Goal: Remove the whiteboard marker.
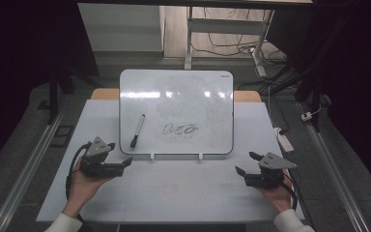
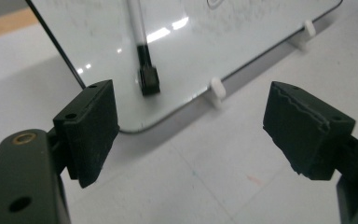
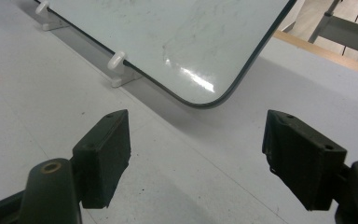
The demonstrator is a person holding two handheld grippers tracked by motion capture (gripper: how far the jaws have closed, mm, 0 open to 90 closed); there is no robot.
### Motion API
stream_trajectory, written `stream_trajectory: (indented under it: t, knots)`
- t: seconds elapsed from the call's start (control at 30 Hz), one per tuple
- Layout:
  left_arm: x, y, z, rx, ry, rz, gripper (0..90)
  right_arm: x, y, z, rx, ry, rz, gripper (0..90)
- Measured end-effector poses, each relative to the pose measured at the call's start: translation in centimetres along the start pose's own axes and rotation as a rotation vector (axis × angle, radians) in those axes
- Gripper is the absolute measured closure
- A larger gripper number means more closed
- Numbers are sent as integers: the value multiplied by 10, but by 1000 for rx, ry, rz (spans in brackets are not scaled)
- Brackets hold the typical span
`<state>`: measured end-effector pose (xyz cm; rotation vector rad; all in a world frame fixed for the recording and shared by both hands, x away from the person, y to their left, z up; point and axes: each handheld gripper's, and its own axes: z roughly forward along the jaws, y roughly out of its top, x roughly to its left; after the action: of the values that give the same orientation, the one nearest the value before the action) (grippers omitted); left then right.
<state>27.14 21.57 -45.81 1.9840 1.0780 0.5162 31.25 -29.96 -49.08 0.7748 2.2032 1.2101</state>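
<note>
1. Marker [image 1: 137,130] lies on the whiteboard [image 1: 176,92], at its left part, cap end toward the near edge; a black scribble [image 1: 179,129] sits to its right, mid-board. In the left gripper view the marker's [image 2: 143,56] black cap is just beyond the jaw tips.
2. Left gripper [image 1: 125,162] rests on the table [image 1: 174,193] at the board's near-left corner, jaws spread wide, nothing between them. We judge it nearest the marker, so the pick is likely its job.
3. Right gripper [image 1: 246,163] sits near the board's near-right corner, jaws equally wide, holding nothing; its view shows that rounded board corner [image 3: 200,100] and two white clips [image 3: 116,60].
4. Risks, as we judge them:
   - the board stands tilted on its clips, so a nudged marker could roll or slide down off the near edge;
   - a jaw catching the board's rim could shift or tip it;
   - gripping at the cap alone may pull the cap loose;
   - a jaw dragged over the scribble would smear it.
</note>
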Motion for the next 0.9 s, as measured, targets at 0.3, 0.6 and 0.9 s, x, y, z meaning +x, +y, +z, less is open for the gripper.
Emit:
stream_trajectory:
  t: [0.3, 0.6, 0.9]
  knots:
    - [5, 30, 8, -23, 23, -1, 207, 3, -1, 3, 9, 3, -11, 233]
    - [5, 58, 29, -32, 49, 28, 260, 5, 0, 5, 13, 3, -19, 232]
    - [6, 77, 62, -17, 153, 52, 323, 6, -1, 6, 17, 0, -19, 233]
